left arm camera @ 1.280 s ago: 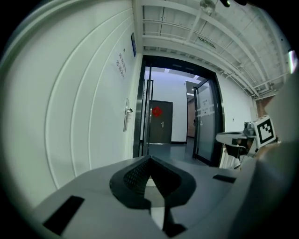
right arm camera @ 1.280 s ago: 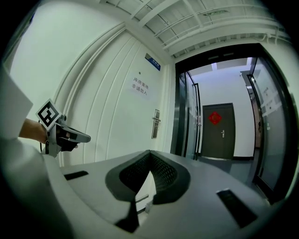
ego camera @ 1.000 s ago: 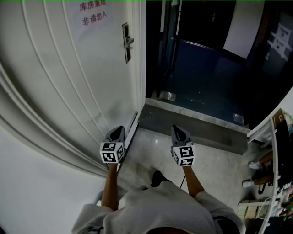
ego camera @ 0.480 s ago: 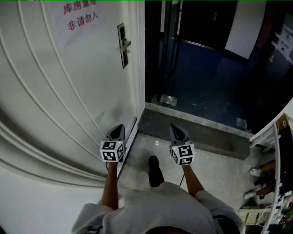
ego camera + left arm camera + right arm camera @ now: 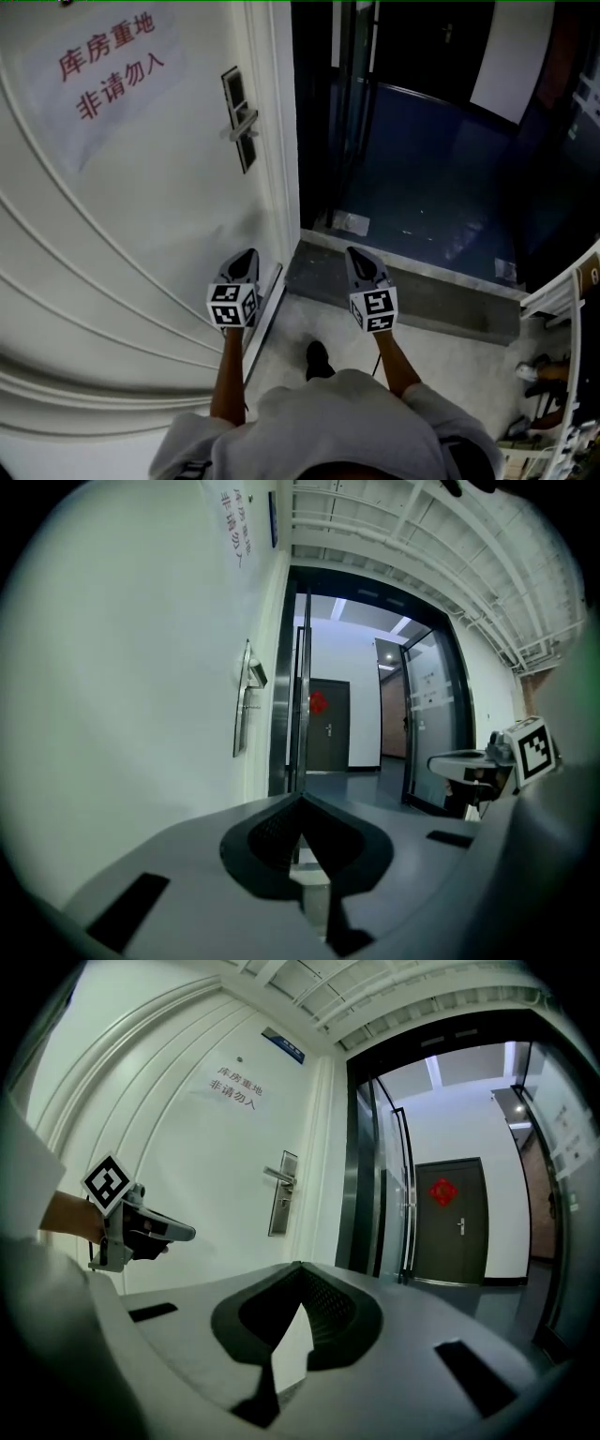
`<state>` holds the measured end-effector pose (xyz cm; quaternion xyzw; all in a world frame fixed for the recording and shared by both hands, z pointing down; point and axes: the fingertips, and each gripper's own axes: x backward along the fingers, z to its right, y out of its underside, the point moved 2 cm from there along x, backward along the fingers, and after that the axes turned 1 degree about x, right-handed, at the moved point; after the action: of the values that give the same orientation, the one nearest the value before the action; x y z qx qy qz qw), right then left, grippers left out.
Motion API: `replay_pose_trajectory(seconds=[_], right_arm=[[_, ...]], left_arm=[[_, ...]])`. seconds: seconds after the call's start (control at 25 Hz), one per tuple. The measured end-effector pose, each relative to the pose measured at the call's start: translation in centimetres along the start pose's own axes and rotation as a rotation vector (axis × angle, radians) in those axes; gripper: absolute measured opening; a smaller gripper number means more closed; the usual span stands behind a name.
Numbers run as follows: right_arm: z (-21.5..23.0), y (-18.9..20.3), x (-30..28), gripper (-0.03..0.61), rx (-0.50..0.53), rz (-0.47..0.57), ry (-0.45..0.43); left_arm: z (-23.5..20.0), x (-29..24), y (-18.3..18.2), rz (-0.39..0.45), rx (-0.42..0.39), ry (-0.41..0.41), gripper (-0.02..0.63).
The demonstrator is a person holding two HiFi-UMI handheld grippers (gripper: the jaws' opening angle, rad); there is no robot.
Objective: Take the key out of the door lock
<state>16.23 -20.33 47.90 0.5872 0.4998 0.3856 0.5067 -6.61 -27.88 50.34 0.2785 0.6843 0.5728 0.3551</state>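
Observation:
The white door (image 5: pixel 141 206) stands at the left, with its dark lock plate and silver handle (image 5: pixel 240 120) near its right edge. The plate also shows in the left gripper view (image 5: pixel 246 700) and the right gripper view (image 5: pixel 281 1194). A key is too small to make out. My left gripper (image 5: pixel 248 255) hangs low beside the door's bottom edge, shut and empty, jaws meeting (image 5: pixel 300 799). My right gripper (image 5: pixel 355 253) hovers over the threshold, also shut with nothing in it (image 5: pixel 298 1266). Both are well below the lock.
A paper sign with red characters (image 5: pixel 108 61) hangs on the door. The doorway to the right opens onto a dark corridor with a blue floor (image 5: pixel 422 169) behind a grey threshold step (image 5: pixel 412 286). A white shelf (image 5: pixel 562 300) stands at the far right. The person's foot (image 5: pixel 317 358) is below.
The person has stepped towards the door: lock plate and sign now appear larger and lower in the head view. Both grippers stay low and shut.

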Motion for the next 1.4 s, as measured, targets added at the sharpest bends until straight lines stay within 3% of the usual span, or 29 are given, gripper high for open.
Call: replay_pose_trajectory(seconds=[0.44, 0.68, 1.0, 1.4], right_arm=[[8.6, -2.7, -14.6, 0.023, 0.017, 0.051, -0.023], [11.2, -2.2, -20.1, 0.023, 0.027, 0.048, -0.054], [11.6, 0.2, -23.0, 0.023, 0.001, 0.004, -0.091], [11.1, 1.9, -22.8, 0.023, -0.022, -0.034, -0.076]], left_arm=[[-4.6, -14.3, -6.6, 0.033, -0.030, -0.018, 0.018], [-5.9, -19.8, -7.5, 0.034, -0.026, -0.032, 0.018], [-6.8, -22.0, -5.9, -0.002, -0.004, -0.057, 0.018], [-7.8, -20.8, -5.1, -0.010, 0.007, -0.086, 0.018]])
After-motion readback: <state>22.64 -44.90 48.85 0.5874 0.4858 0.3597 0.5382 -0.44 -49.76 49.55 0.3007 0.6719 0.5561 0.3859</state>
